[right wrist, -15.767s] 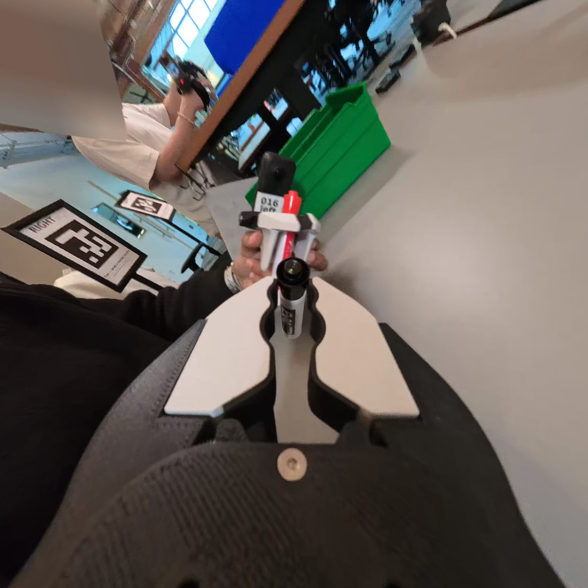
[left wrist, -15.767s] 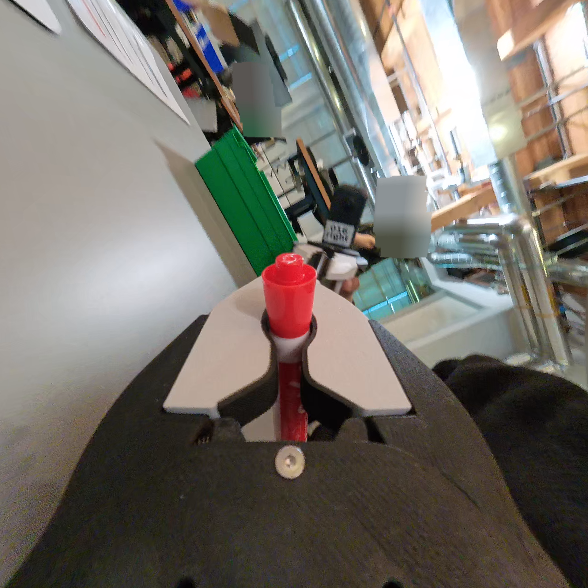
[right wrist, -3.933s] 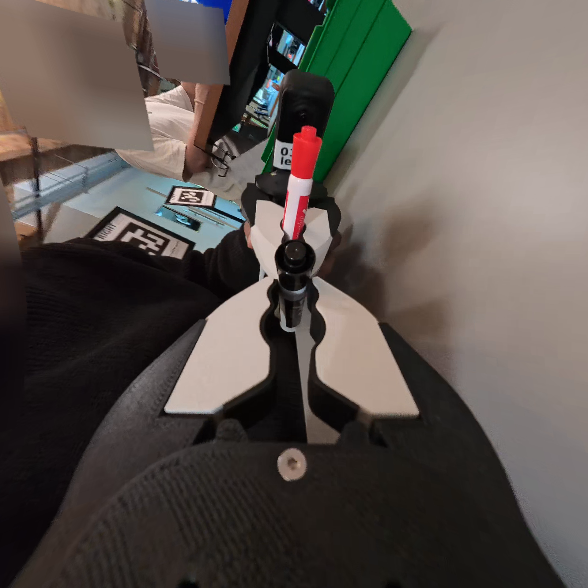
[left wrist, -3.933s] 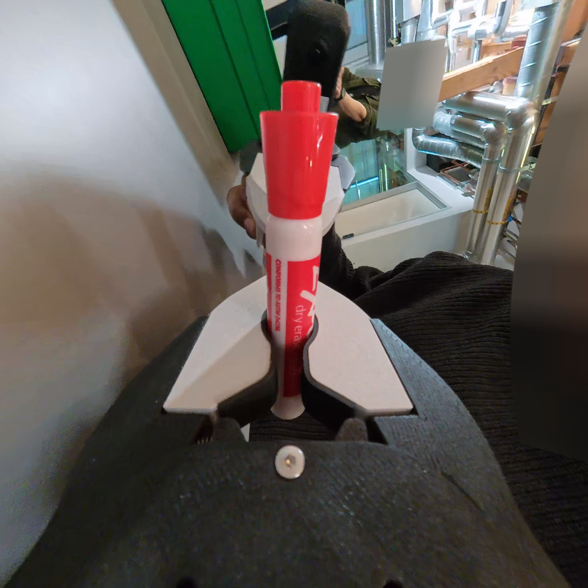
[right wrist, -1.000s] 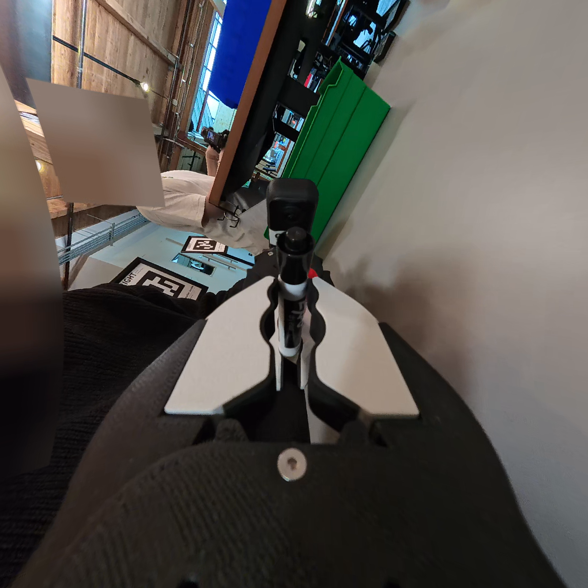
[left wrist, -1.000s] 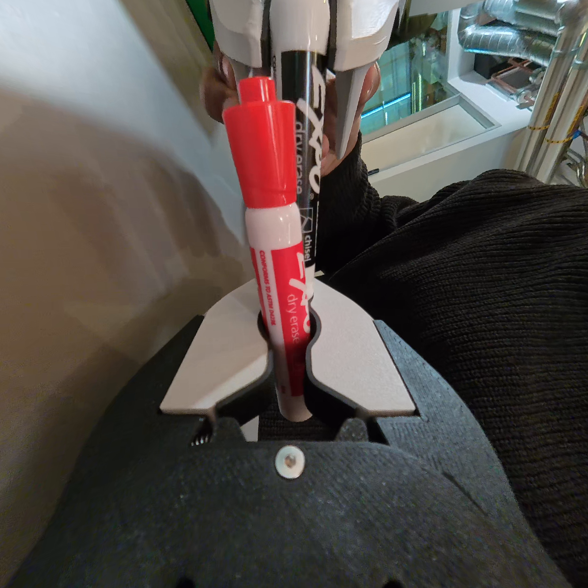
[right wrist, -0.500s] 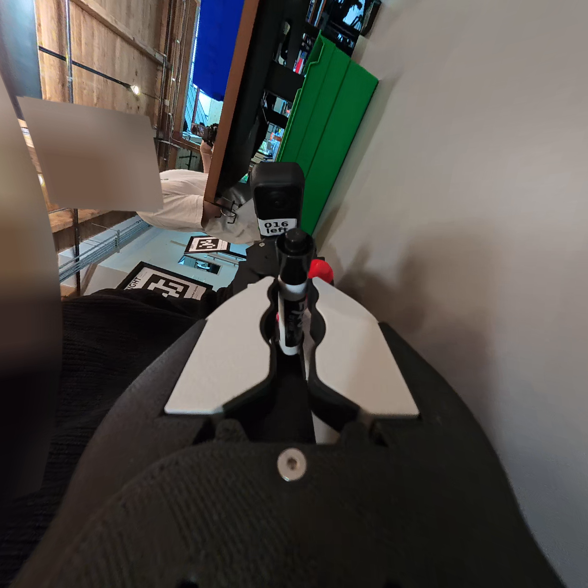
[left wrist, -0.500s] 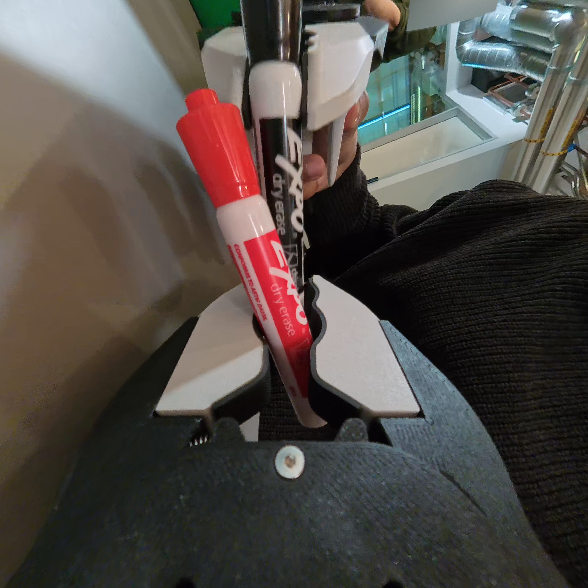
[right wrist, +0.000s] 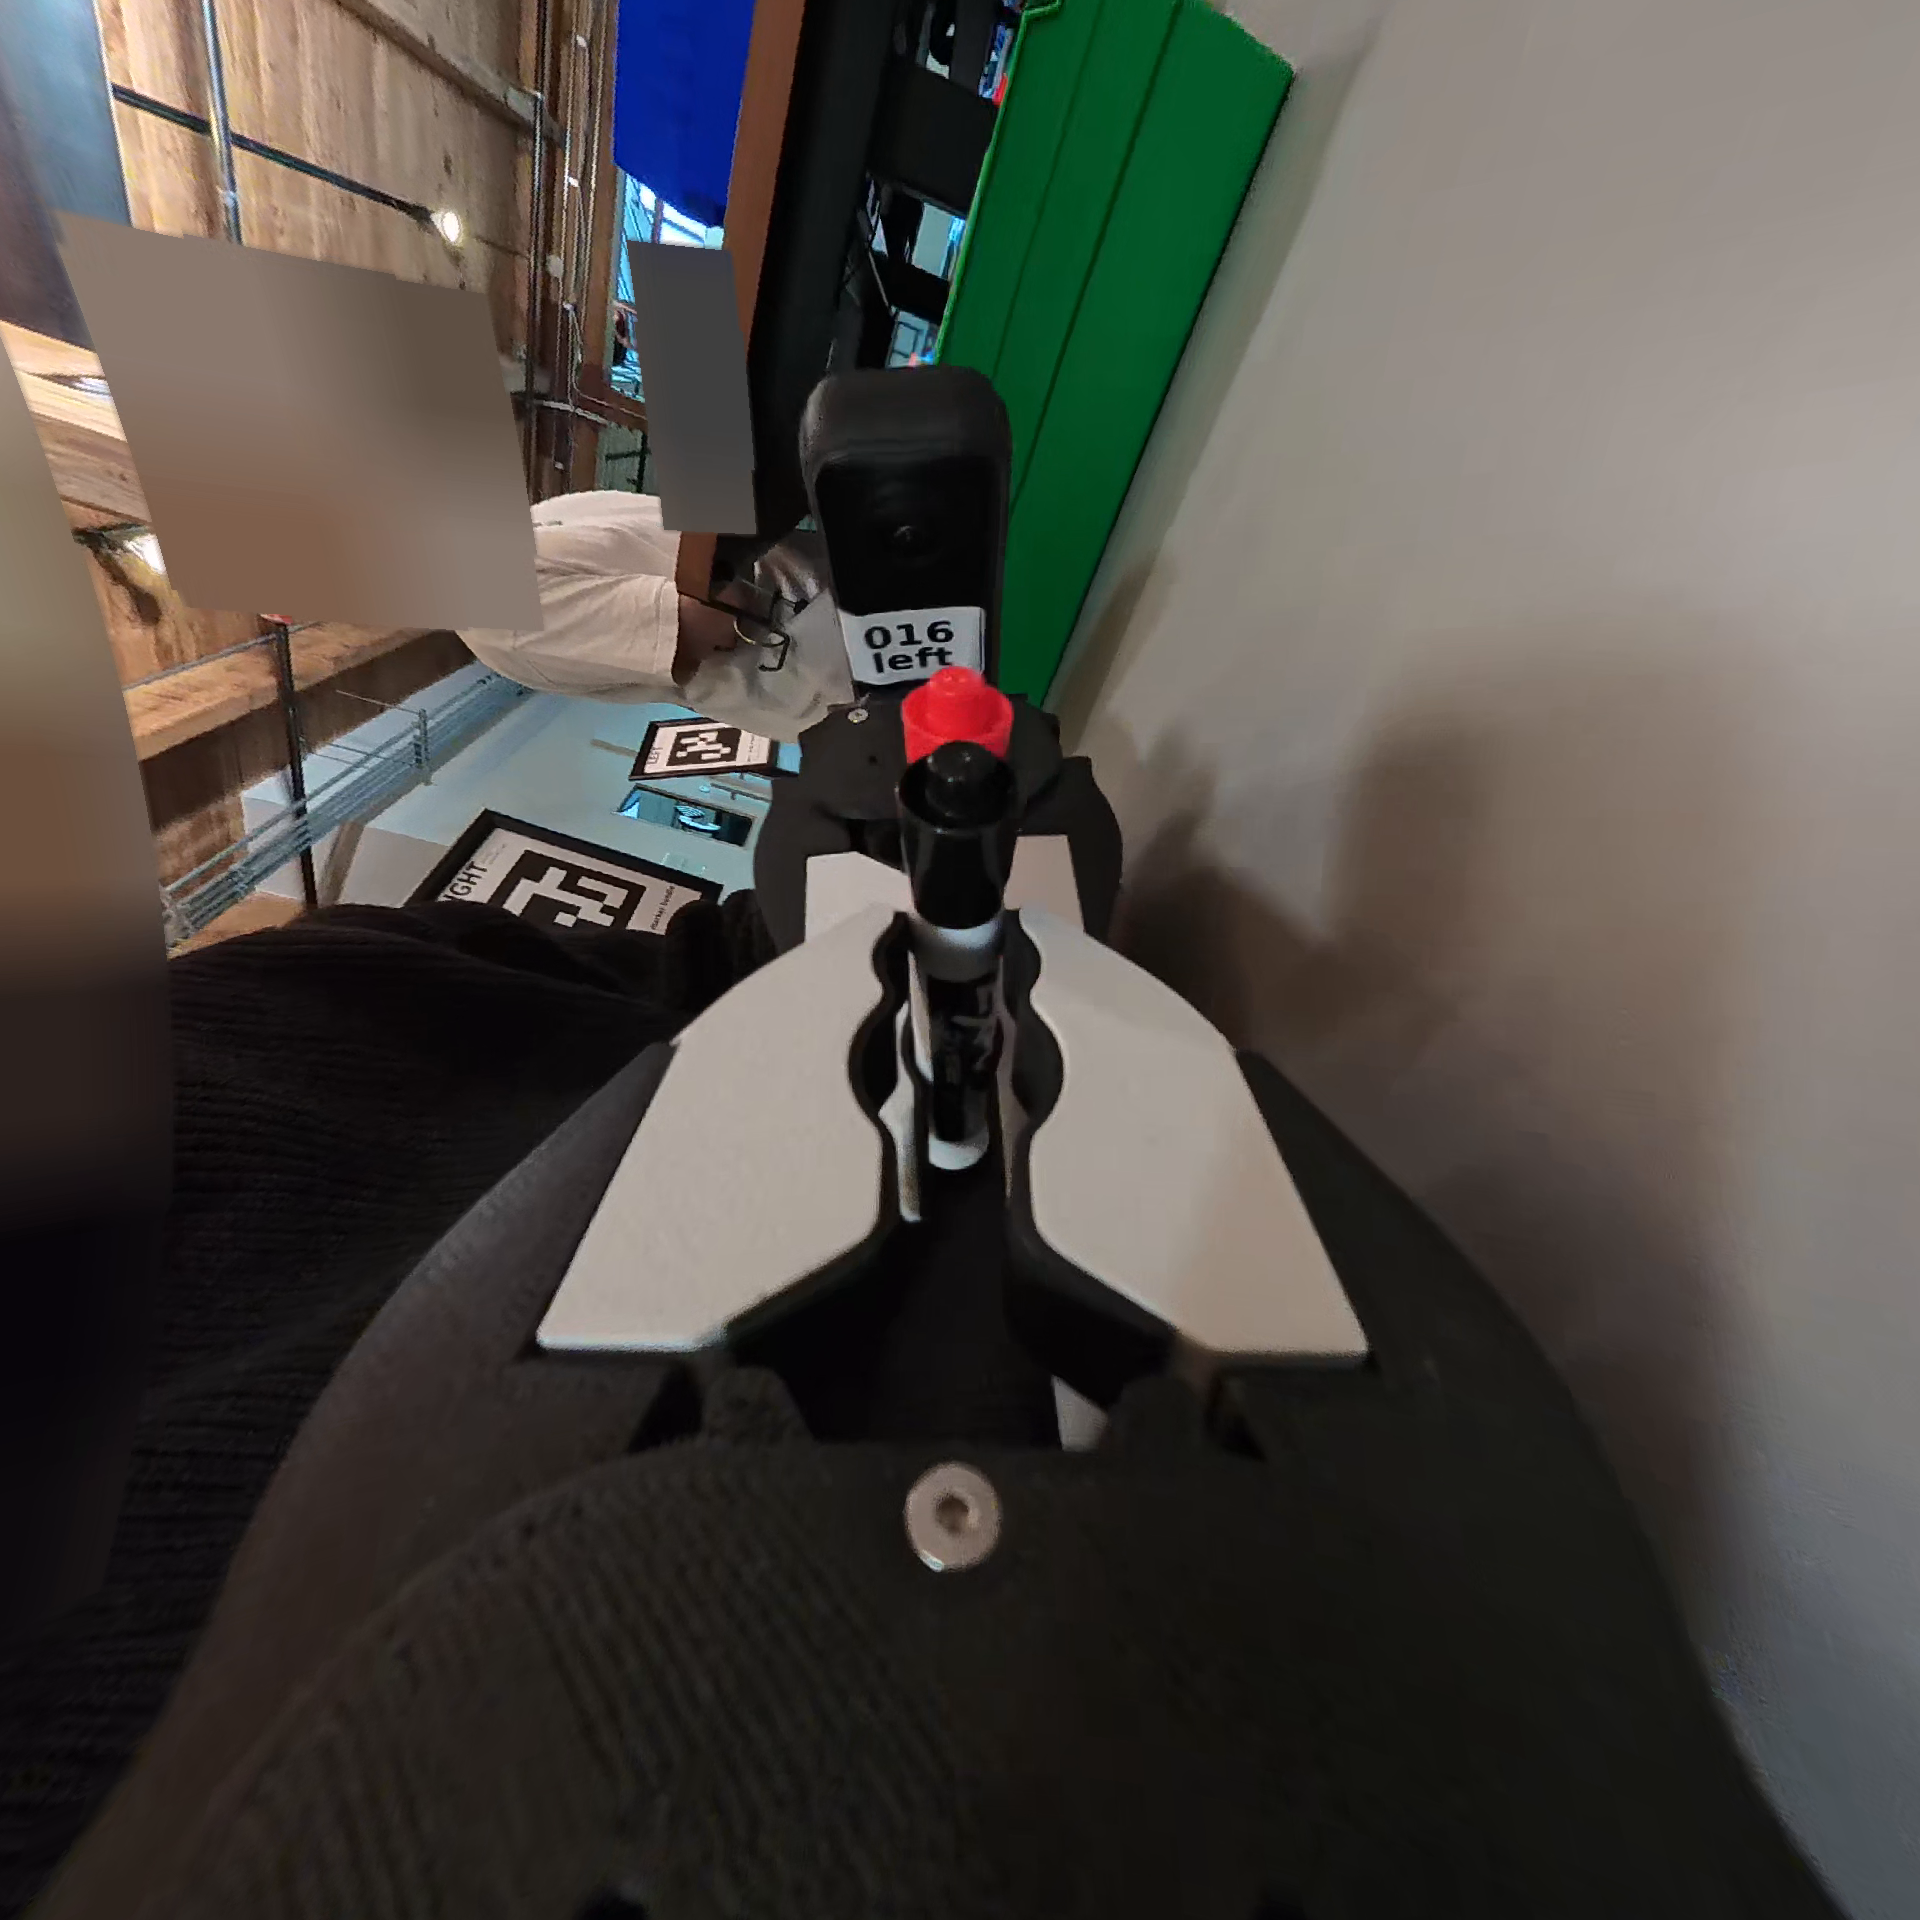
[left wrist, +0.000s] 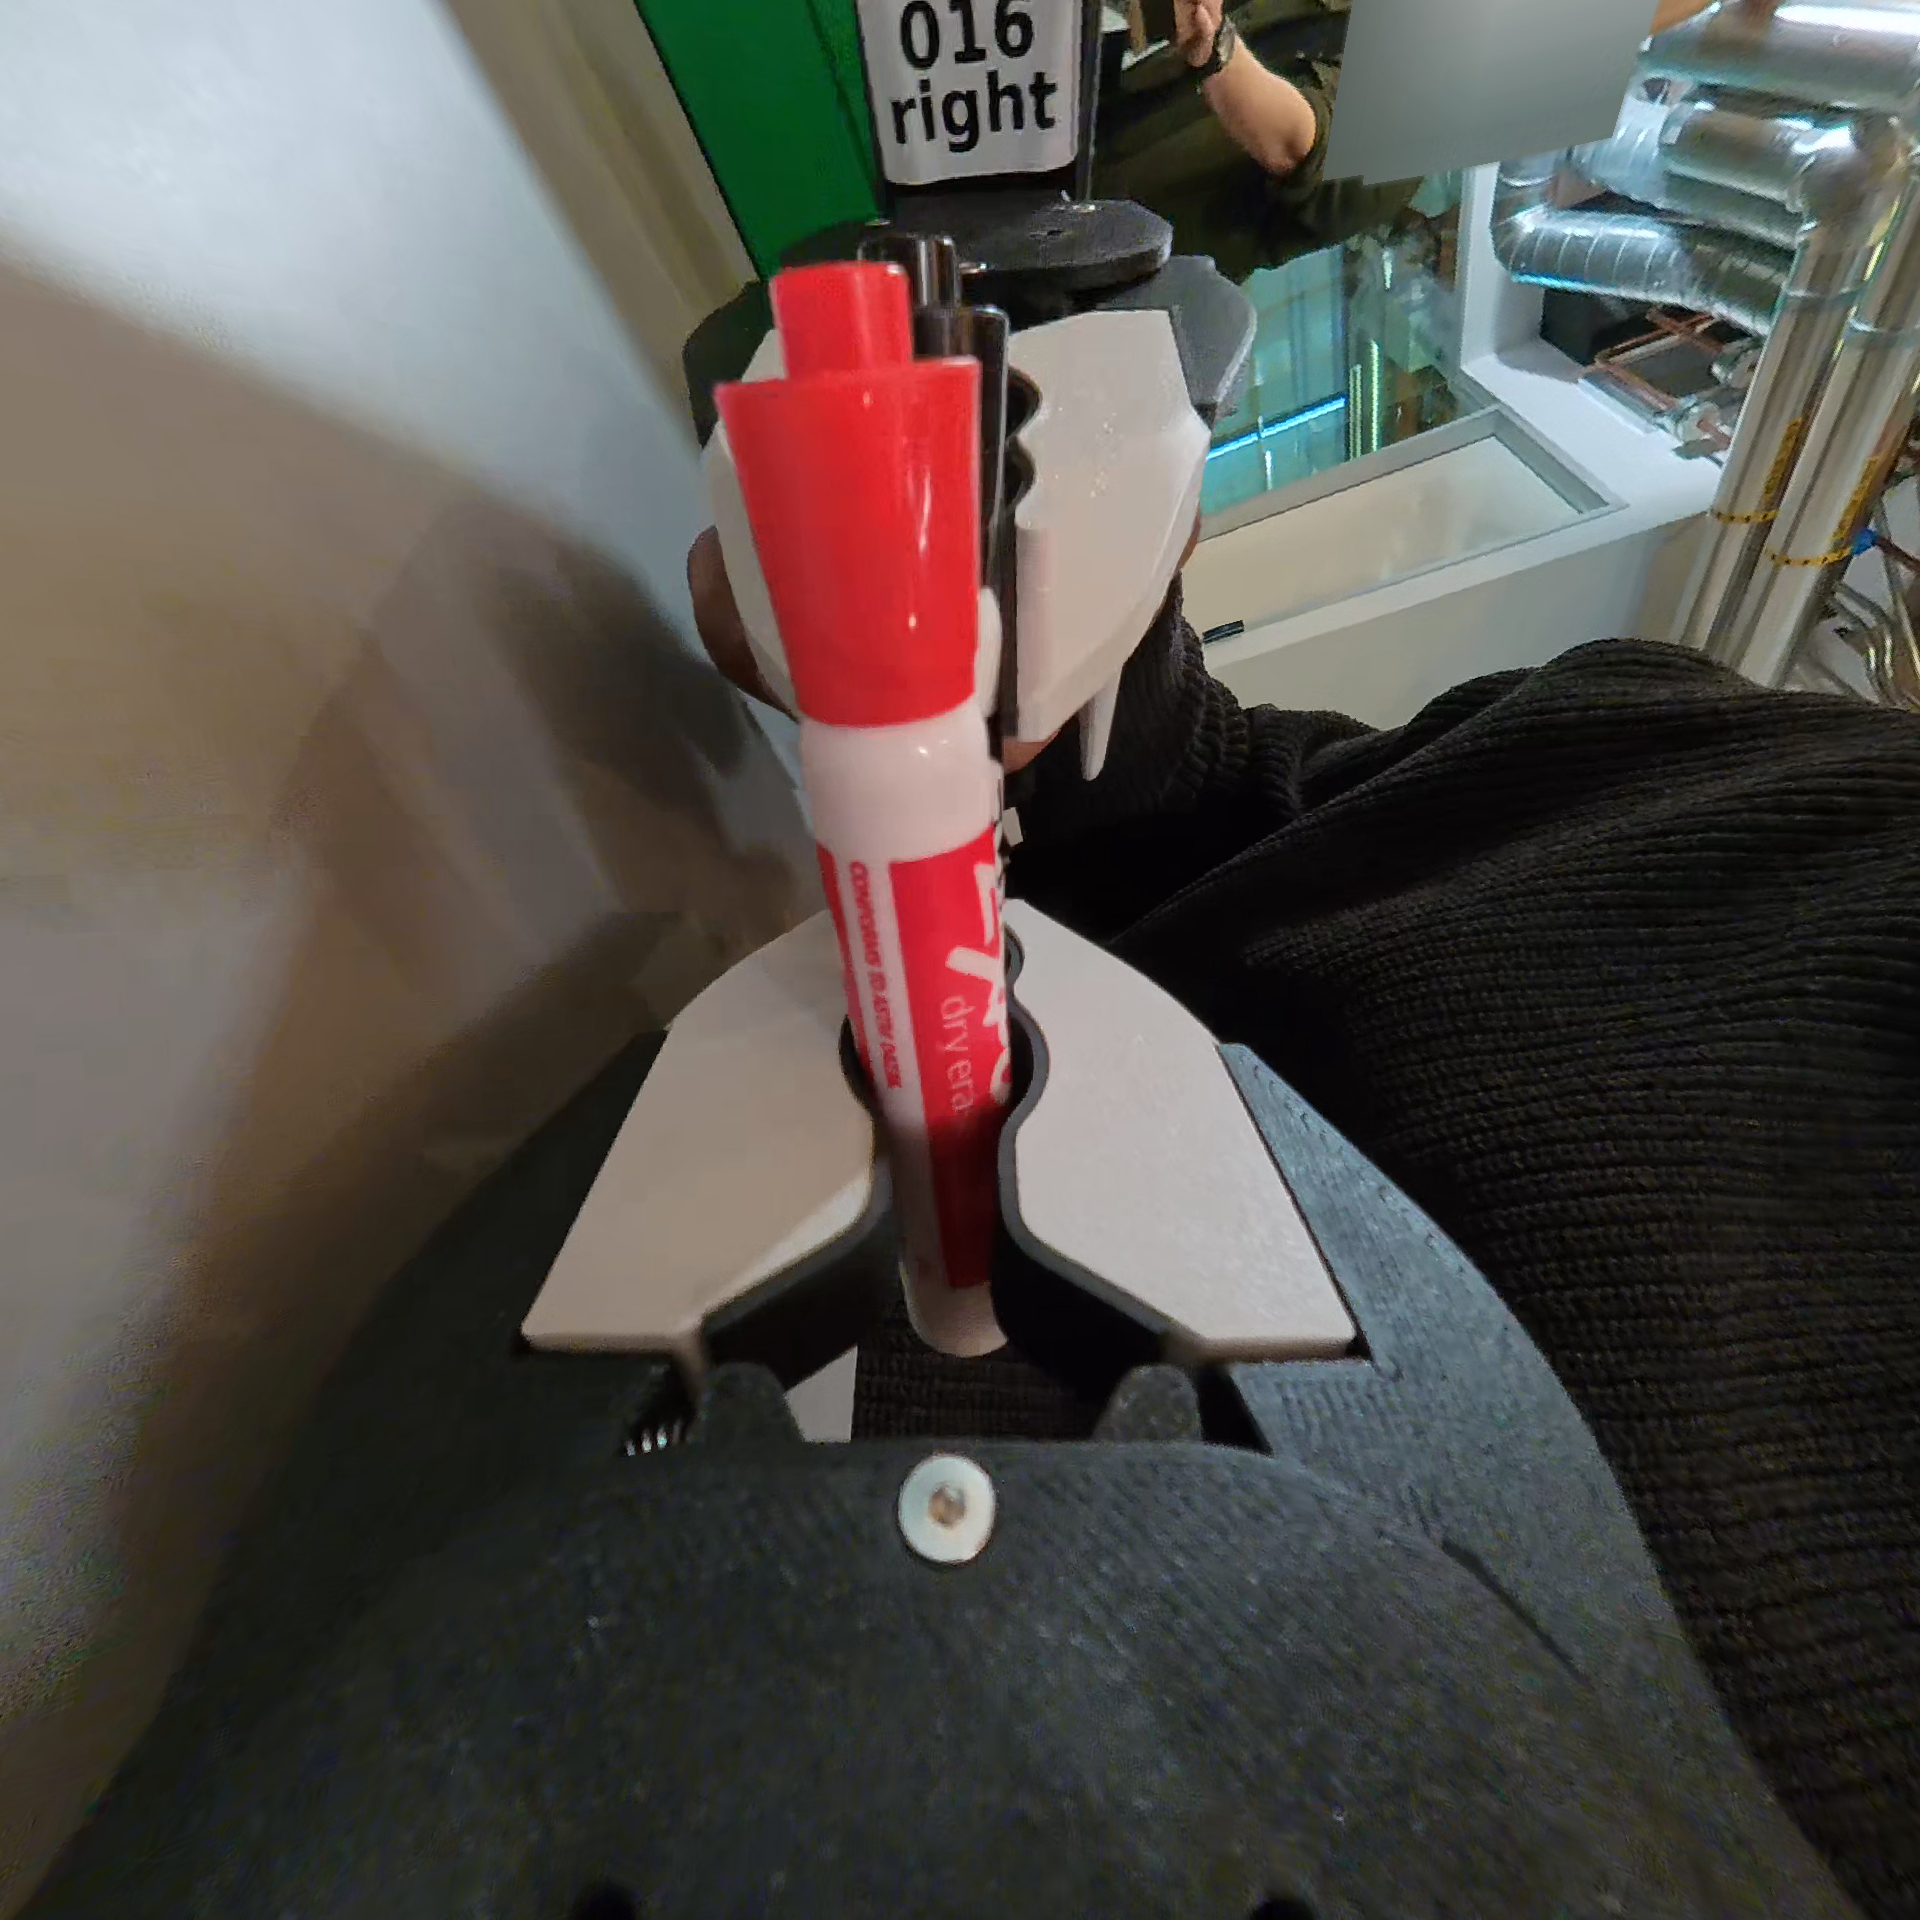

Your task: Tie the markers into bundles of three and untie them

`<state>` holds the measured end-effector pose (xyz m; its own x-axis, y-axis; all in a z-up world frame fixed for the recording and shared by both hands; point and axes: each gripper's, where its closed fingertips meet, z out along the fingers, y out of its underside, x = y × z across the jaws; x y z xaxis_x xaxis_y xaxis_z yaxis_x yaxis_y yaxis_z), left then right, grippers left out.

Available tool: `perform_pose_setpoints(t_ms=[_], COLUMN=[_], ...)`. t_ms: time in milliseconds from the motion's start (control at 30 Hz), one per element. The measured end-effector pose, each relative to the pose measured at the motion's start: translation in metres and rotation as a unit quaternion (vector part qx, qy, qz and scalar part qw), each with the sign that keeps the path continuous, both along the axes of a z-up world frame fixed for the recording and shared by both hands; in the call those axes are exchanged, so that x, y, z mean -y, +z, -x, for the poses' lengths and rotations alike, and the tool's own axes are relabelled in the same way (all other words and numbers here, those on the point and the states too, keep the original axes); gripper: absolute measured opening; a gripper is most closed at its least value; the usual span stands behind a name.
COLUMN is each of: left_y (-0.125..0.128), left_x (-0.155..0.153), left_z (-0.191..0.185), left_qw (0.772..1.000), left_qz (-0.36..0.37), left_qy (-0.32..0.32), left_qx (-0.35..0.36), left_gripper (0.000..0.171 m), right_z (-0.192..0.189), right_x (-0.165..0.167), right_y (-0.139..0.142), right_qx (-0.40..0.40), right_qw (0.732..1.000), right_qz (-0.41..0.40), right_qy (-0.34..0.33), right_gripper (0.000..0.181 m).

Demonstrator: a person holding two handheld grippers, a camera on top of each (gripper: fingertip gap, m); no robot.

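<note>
My left gripper point(left wrist: 935, 997) is shut on a red marker point(left wrist: 883, 644) that stands out forward along the fingers, cap end away from me. My right gripper point(right wrist: 951, 956) is shut on a black marker point(right wrist: 951, 883), cap end forward. The two grippers face each other, tips close. In the left wrist view the black marker point(left wrist: 992, 416) lies right beside and behind the red one, inside the right gripper point(left wrist: 1039, 561). In the right wrist view the red cap point(right wrist: 954, 722) shows just past the black cap, in front of the left gripper point(right wrist: 831, 883).
A grey table point(right wrist: 1558, 623) lies beside both grippers and also shows in the left wrist view point(left wrist: 208, 416). A green bin point(right wrist: 1101, 312) stands at its far end. The person's black sleeve point(left wrist: 1558, 1039) fills the other side. Another person in white point(right wrist: 623, 623) stands beyond.
The red marker has straightened from a leftward tilt. The right gripper with the black marker has lowered and now faces the left gripper, the two markers side by side.
</note>
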<state>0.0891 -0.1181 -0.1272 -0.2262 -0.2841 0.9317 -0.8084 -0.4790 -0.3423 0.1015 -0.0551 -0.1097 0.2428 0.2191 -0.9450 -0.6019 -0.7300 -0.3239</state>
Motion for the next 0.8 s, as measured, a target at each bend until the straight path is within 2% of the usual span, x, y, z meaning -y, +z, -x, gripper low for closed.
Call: perform_pose_setpoints(t_ms=[233,367,567,800], left_y=[0.0,0.0,-0.001,-0.004], left_x=[-0.005,-0.001,-0.001,0.003], left_z=[-0.003,-0.002,-0.003,-0.002], left_qw=[1.0,1.0,1.0,1.0], left_qz=[0.018,0.01,0.01,0.014], left_qy=[0.011,0.007,0.007,0.003], left_qx=[-0.012,-0.007,-0.012,-0.023], left_gripper=[0.015,0.015,0.015,0.015], right_z=[-0.005,-0.018,-0.015,0.003], right_x=[-0.002,-0.006,-0.007,-0.01], right_y=[0.0,0.007,0.004,-0.007], right_qx=[0.002,-0.023,-0.001,0.027], right_qw=[1.0,0.999,0.999,0.999], right_qz=[-0.006,-0.018,-0.016,-0.002], right_qy=[-0.012,-0.037,-0.038,-0.034], right_gripper=[0.018,0.036,0.052,0.048])
